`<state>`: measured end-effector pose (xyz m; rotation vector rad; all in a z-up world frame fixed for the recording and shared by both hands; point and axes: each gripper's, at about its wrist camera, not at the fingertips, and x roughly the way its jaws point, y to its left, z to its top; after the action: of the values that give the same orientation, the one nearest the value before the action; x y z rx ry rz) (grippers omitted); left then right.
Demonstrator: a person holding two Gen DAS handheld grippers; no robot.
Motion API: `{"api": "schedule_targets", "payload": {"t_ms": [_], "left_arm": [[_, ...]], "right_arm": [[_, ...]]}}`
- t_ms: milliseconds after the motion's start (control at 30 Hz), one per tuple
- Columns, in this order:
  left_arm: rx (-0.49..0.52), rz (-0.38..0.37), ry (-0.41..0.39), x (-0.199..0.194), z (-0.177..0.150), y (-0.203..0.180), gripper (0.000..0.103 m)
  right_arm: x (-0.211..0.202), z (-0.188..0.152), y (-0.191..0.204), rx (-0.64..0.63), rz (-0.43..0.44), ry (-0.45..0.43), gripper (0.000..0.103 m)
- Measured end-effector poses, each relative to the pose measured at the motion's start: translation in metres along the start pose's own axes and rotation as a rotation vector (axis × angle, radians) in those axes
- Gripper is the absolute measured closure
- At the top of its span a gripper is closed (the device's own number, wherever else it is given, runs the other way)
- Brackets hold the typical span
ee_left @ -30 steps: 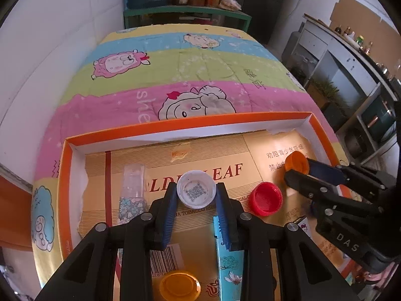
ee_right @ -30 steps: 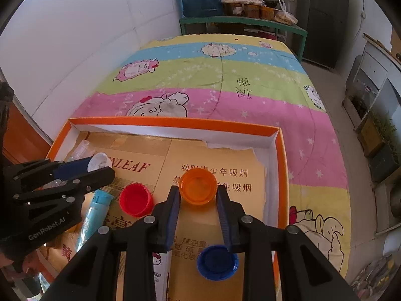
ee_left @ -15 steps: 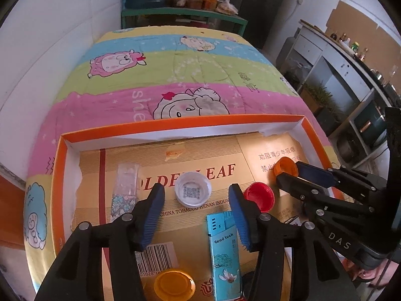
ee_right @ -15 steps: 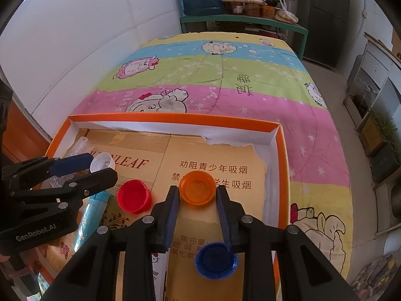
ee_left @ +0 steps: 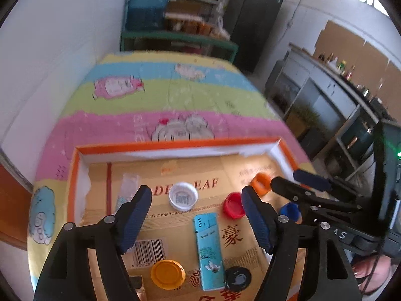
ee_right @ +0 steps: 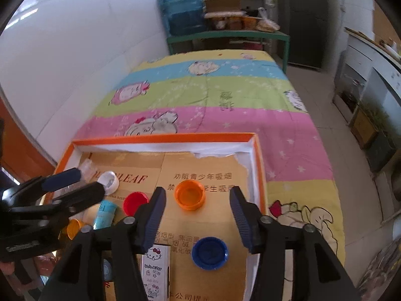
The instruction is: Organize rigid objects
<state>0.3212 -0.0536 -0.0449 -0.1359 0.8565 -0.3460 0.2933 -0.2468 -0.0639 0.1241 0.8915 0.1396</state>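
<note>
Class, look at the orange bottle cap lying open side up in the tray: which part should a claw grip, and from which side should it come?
Grip the orange cap across its outer wall, fingers on opposite sides, coming down from above. It lies flat and open side up on the tray, so its round rim is exposed all round. The right claw, jaws opening with nothing between them, is probably nearest.

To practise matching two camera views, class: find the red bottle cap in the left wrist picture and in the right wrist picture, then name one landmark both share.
Left wrist view: the red bottle cap lies right of centre, beside the right finger of the left tongs.
Right wrist view: the cap lies left of centre, left of the orange cap.
Shared landmark: the orange-rimmed box.
</note>
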Motion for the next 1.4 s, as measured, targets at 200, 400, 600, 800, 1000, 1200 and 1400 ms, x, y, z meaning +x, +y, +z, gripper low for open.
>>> {"api": "schedule_targets", "payload": {"t_ms": [200,400,600,800,1000,1200,1400], "left_arm": [[-0.014,0.030,-0.106,-0.036,-0.005,-0.001,0.027],[-0.012,0.074,-0.144,-0.058,-0.015,-0.003,0.027],[-0.018,0.023,-0.144,-0.072,-0.026,-0.005,0.027],[-0.023,0.031,-0.150,-0.084,-0.040,-0.006,0.027],[-0.006,0.043,-0.185,-0.103,-0.058,-0.014,0.027],[0.002,0.071,-0.229,-0.130,-0.075,-0.021,0.027],[0.011,0.081,-0.242,-0.153,-0.090,-0.028,0.027]], "right_arm": [[-0.022,-0.006,-0.007,0.065,0.001,-0.063,0.034],[-0.036,-0.015,0.003,0.046,-0.022,-0.083,0.030],[-0.049,-0.026,0.016,0.029,-0.029,-0.104,0.030],[-0.070,-0.038,0.024,0.030,-0.091,-0.152,0.030],[-0.097,-0.056,0.037,0.014,-0.169,-0.215,0.030],[-0.117,-0.070,0.053,-0.021,-0.203,-0.260,0.030],[-0.138,-0.086,0.062,-0.001,-0.188,-0.278,0.030]]}}
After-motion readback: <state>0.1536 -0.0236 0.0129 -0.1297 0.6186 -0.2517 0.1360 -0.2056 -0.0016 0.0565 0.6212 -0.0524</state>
